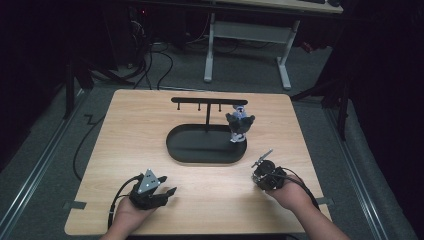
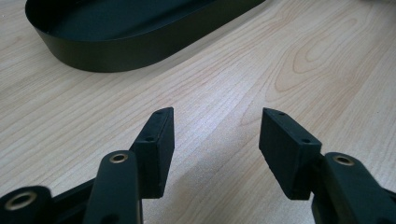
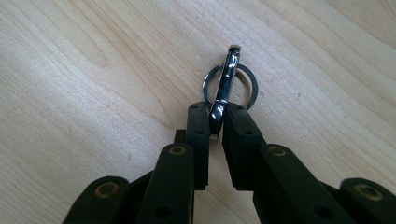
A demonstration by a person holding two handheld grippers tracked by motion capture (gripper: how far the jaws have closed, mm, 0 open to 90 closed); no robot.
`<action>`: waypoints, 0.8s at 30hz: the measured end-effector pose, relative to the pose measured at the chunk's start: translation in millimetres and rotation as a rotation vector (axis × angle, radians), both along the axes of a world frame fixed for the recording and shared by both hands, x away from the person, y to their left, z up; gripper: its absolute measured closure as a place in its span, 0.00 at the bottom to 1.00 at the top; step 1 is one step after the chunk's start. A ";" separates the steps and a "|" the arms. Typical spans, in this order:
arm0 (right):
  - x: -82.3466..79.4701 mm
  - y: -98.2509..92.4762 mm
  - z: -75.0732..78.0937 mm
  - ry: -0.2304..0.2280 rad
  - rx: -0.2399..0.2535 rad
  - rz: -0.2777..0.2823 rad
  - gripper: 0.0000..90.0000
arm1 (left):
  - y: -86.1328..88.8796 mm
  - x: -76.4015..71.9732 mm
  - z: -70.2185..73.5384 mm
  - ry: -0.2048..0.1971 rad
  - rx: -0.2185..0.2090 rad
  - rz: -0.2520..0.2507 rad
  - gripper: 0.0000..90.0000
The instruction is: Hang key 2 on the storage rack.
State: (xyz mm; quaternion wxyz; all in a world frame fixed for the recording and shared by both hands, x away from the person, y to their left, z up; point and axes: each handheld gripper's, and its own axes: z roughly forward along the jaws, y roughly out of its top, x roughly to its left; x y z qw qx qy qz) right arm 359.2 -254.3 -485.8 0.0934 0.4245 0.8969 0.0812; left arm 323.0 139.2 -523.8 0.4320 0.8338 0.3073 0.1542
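The right claw (image 3: pixel 215 119) is pinching a metal key ring clip (image 3: pixel 227 79) above the desk (image 1: pixel 200 200), seemingly bound for the hook stand (image 1: pixel 207 102), while the left claw (image 2: pixel 215 135) is waiting open and empty.

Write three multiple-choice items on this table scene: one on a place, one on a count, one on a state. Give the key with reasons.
1. Where does the small grey and white toy figure hang?
A. at the right end of the black metal hook stand
B. beside the left gripper
C. on the floor

2. How many black oval trays stand on the light wooden table?
A. one
B. two
C. three

3. What is the right gripper doing?
A. standing wide open
B. gripping a silver metal key clip with ring
C. holding the tray

Key: A, it dangles there above the tray; A, a single tray; B, the pads pinch the clip.
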 end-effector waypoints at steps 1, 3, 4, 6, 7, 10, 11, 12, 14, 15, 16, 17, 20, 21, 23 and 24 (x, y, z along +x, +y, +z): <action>0.2 0.1 -0.8 0.000 -0.001 -0.001 0.90 | 0.2 -0.1 0.2 0.001 0.000 -0.001 0.51; 1.2 -0.7 -1.7 0.010 0.005 -0.003 0.91 | 0.5 0.0 0.2 0.001 0.002 -0.001 0.51; 2.0 -1.4 -1.9 0.013 0.015 -0.007 0.91 | 0.5 0.2 0.1 0.002 0.002 -0.001 0.51; 3.1 -2.7 -2.1 0.019 0.019 -0.010 0.92 | 0.3 0.2 -0.2 0.002 0.003 -0.001 0.51; 3.6 -3.4 -2.2 0.020 0.023 -0.015 0.92 | 0.1 0.2 -0.4 0.001 0.002 -0.001 0.51; 5.5 -5.7 -2.0 0.032 0.039 -0.024 0.91 | 0.1 0.2 -0.1 0.001 0.001 -0.003 0.51; 6.1 -6.0 -1.5 0.033 0.041 -0.029 0.91 | 0.0 0.0 -0.1 0.000 -0.001 -0.004 0.51; 7.0 -6.3 -1.3 0.036 0.051 -0.031 0.91 | 0.1 -0.1 0.0 0.000 -0.001 -0.005 0.51; 8.1 -6.3 -1.5 0.043 0.058 -0.038 0.91 | 0.0 -0.4 0.2 -0.002 -0.002 -0.004 0.51; 8.3 -6.3 -1.6 0.044 0.057 -0.039 0.92 | -0.1 -0.6 0.4 0.000 -0.003 -0.005 0.51; 8.6 -6.2 -2.0 0.047 0.059 -0.041 0.93 | -0.2 -0.9 0.5 0.000 -0.002 -0.006 0.51; 8.8 -6.5 -2.0 0.048 0.058 -0.038 0.94 | -0.4 -1.1 0.4 -0.002 -0.002 -0.006 0.51; 8.5 -7.1 -2.0 0.048 0.065 -0.030 0.94 | -0.3 -1.2 0.4 -0.002 -0.001 -0.005 0.51; 8.2 -7.7 -2.5 0.046 0.076 -0.030 0.94 | -0.3 -1.1 0.4 -0.001 -0.001 -0.003 0.51; 7.4 -8.5 -2.4 0.052 0.089 -0.031 0.94 | -0.3 -1.0 0.3 -0.002 -0.002 -0.002 0.51; 6.8 -9.3 -2.0 0.050 0.105 -0.033 0.94 | -0.3 -1.0 0.3 -0.003 -0.003 -0.002 0.51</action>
